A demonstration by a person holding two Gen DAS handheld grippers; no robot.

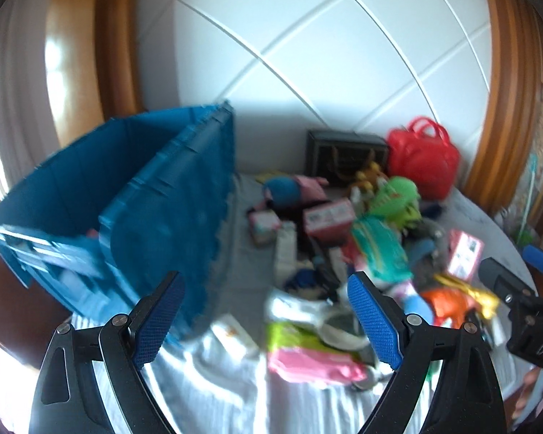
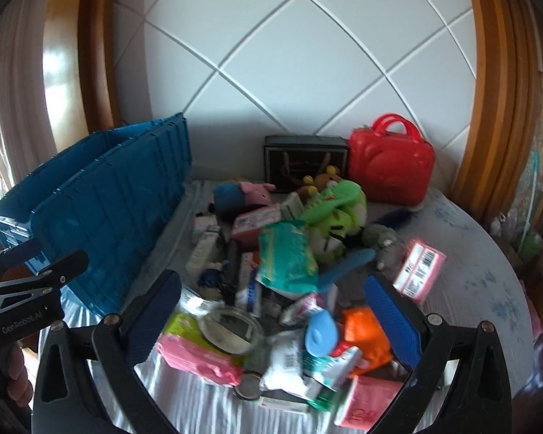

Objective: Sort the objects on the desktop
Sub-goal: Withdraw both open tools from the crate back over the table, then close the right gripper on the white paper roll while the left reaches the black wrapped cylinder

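Tablecloth (image 2: 470, 253) clutter; left tool (image 2: 29, 267) reads "GenRobot.AI".

Each hand-held gripper (image 1: 266, 320) (image 2: 273, 316) is showing a black frame, silver screws at the pivots and blue textured pads (image 1: 374, 320); the left one's body (image 2: 18, 320) is bearing "GenRobot.AI" in white.

"GenRobot.AI" reads white on the black left gripper (image 2: 36, 282), "DAS" shows on the right gripper (image 1: 525, 289), other labels too blurred.
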